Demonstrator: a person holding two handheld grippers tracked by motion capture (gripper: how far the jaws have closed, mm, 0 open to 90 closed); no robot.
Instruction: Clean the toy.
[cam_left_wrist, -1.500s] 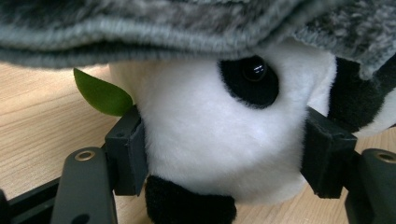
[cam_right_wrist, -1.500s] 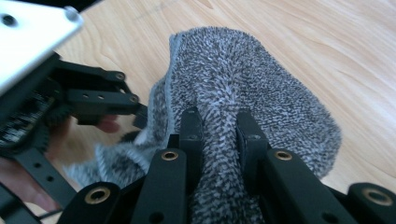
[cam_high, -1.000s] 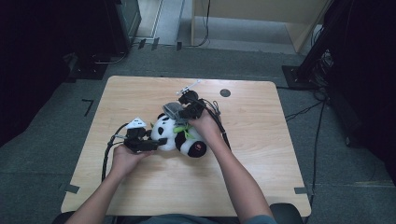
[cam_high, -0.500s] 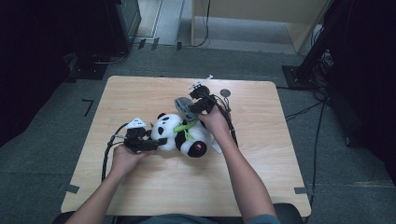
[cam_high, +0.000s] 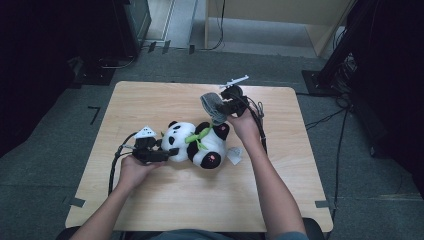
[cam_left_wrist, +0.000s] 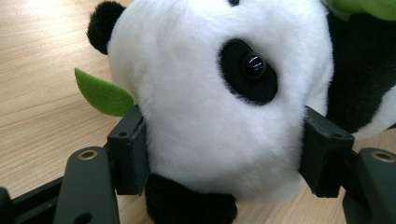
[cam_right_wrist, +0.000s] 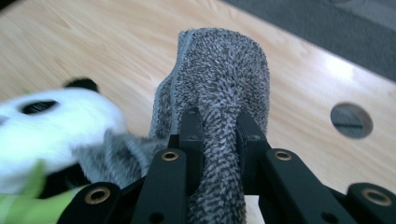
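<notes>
The plush panda is lying on its side near the middle of the desk, its head pointing toward 9 o'clock and its feet toward 3 o'clock. The left gripper is clamping the panda's head: in the left gripper view both pads are pressing into the white plush of the head, one on each side, and the pile is bulging around them. The toy is reading as light, soft and compressible, so it is likely to deform instead of slipping; the head is offering the firmest and roundest place for a hold, while the green felt leaf and the limbs are too floppy to steer the body. The right gripper, at 12 o'clock from the panda, is holding a grey knitted cloth, probably a small hat or sock. In the right gripper view the jaws are nearly closed on a pinched fold of this cloth, whose lower edge is draping onto the panda's dark limb. The knit is appearing limp and stretchy, with a rough surface that is gripping well; a hold at its hemmed rim is likely to give the best control. No container is standing on the desk, and whether the cloth has an open pocket cannot be told.
</notes>
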